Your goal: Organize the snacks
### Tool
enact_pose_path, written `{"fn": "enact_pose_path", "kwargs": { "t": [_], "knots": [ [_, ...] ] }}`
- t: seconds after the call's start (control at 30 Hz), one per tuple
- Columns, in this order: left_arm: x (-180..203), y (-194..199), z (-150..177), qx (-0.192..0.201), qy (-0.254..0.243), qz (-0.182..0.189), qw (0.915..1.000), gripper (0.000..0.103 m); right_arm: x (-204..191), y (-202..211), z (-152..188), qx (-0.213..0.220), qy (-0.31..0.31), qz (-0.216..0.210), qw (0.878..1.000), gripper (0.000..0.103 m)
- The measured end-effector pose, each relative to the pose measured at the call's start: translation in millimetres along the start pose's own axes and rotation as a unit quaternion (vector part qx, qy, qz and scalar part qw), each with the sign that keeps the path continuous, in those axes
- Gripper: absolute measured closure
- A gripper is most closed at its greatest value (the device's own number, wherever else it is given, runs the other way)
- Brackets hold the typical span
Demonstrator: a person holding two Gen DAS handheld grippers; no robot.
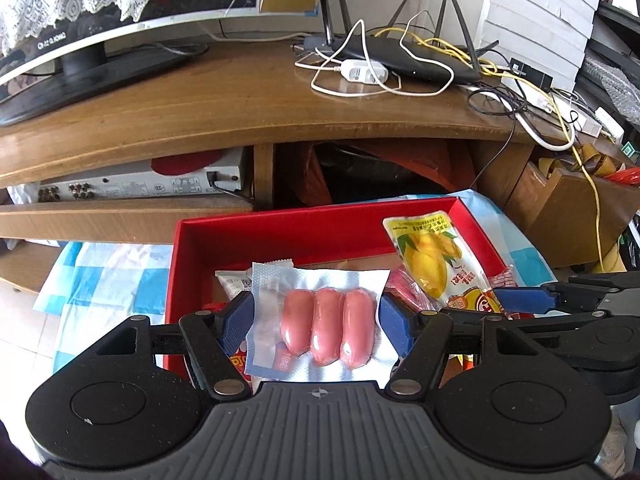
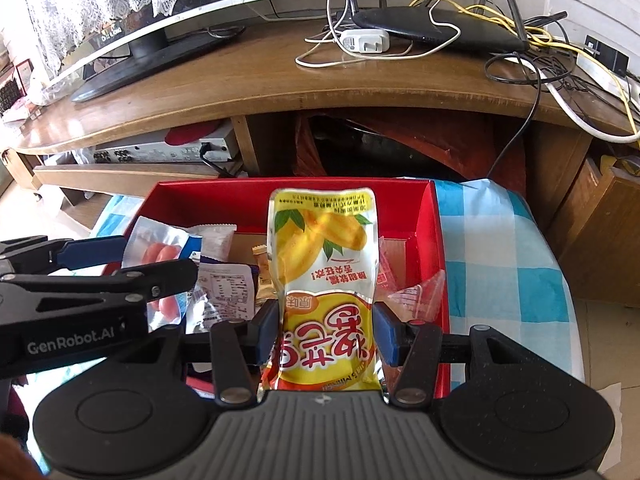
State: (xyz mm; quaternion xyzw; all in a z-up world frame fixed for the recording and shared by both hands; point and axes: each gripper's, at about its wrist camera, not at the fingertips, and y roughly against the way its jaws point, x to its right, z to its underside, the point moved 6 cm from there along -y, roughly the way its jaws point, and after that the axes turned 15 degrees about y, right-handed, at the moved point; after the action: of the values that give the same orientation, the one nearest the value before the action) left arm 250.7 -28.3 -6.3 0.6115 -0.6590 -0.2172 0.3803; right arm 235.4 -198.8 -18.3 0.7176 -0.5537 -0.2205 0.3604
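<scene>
My left gripper [image 1: 316, 320] is shut on a clear pack of three pink sausages [image 1: 326, 326], its blue pads pressing both sides. It hangs over the red box [image 1: 280, 232]. In the right wrist view my right gripper [image 2: 326, 330] is shut on a yellow mango snack pouch [image 2: 324, 264], held upright above the same red box [image 2: 430, 248]. The pouch [image 1: 436, 260] also shows at the right of the left wrist view, and the sausage pack [image 2: 160, 256] and left gripper [image 2: 96, 256] at the left of the right wrist view. Several small wrapped snacks [image 2: 228, 284] lie inside the box.
The box rests on a blue-and-white checked cloth [image 2: 496, 272]. Behind it stands a wooden TV stand [image 1: 240, 100] with a monitor [image 1: 80, 32], a router [image 1: 404, 56], a white charger [image 1: 362, 72] and tangled cables [image 1: 560, 120]. A silver player [image 1: 132, 184] sits on its lower shelf.
</scene>
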Motion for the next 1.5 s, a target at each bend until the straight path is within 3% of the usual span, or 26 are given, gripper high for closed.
{"fn": "enact_pose_path", "kwargs": {
  "t": [0.53, 0.9, 1.13, 1.33, 1.5],
  "knots": [
    [-22.8, -14.5, 4.4, -0.015, 0.026, -0.032, 0.999, 0.028, -13.9, -23.1, -3.8, 0.0, 0.025, -0.001, 1.0, 0.04],
    [-32.8, -12.3, 6.2, -0.023, 0.035, -0.046, 0.9981, 0.016, -14.4, -18.8, -5.1, 0.004, 0.022, -0.001, 1.0, 0.037],
    [-32.3, -8.5, 7.6, -0.026, 0.04, -0.052, 0.9975, 0.014, -13.4, -12.6, -7.1, 0.011, 0.017, 0.001, 1.0, 0.037],
    [-28.4, 6.5, 6.3, -0.005, 0.042, -0.047, 0.998, 0.013, -10.7, 5.4, -9.2, 0.029, 0.004, -0.002, 1.0, 0.035],
    [-26.1, 20.4, 5.2, 0.013, 0.049, -0.046, 0.9977, 0.005, -9.4, 23.5, -8.5, 0.044, -0.006, -0.002, 0.999, 0.035]
  ]
}}
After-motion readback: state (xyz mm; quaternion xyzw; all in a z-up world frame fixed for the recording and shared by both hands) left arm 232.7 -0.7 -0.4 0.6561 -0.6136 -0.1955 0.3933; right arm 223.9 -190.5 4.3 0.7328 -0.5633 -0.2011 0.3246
